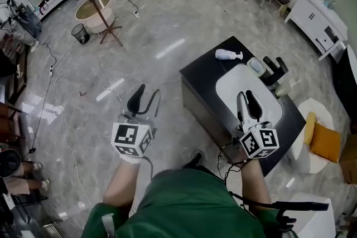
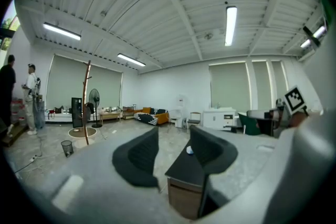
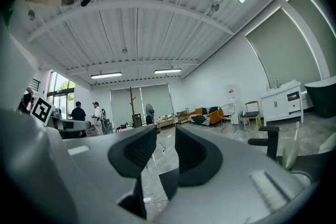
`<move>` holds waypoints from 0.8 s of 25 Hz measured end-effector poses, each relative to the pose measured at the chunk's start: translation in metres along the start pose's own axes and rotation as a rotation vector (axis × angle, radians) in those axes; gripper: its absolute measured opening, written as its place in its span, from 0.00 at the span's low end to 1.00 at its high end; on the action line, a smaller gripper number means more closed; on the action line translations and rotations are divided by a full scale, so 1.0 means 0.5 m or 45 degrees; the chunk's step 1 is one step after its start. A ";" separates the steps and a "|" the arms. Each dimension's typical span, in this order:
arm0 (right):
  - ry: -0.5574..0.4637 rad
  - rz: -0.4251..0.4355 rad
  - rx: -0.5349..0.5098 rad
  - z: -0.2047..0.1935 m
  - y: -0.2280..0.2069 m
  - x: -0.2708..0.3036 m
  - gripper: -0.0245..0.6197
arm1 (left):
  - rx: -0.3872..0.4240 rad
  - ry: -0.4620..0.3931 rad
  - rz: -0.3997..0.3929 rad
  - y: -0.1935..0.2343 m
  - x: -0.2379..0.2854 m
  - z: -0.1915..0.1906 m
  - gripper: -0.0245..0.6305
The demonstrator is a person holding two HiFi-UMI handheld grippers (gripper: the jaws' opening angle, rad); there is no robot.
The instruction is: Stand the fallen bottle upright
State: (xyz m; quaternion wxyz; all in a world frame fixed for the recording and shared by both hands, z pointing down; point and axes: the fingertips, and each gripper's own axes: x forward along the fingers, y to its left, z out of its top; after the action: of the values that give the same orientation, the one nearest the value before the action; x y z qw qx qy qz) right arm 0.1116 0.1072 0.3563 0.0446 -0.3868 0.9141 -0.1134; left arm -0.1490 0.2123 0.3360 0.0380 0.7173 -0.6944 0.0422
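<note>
**Fallen bottle lying well clear of both grippers**

The white plastic bottle [image 1: 227,54] is lying on its side at the far corner of the black counter [image 1: 199,72], well apart from both grippers. The left gripper [image 1: 142,102] is hovering off the counter's left edge, its dark curved fingers [image 2: 137,162] standing apart and gripping nothing. The right gripper [image 1: 247,106] is hanging over the counter's white basin [image 1: 231,83], its fingers slightly parted and empty.

Bright, even light from ceiling tubes [image 2: 230,25] glares off the glossy floor [image 1: 170,48]; fisheye edges curve and darken.

bottle [image 1: 228,54] | white | lying on side | black cabinet's far corner
</note>
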 end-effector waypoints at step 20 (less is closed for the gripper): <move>-0.058 -0.083 0.082 0.047 -0.277 0.060 0.21 | 0.071 0.024 -0.049 -0.118 0.269 0.049 0.33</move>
State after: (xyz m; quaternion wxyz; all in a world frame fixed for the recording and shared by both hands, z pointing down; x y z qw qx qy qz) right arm 0.1913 -0.0119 0.3671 0.0743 -0.4174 0.8955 -0.1353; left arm -0.0856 0.0778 0.3270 0.0254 0.7309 -0.6786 0.0676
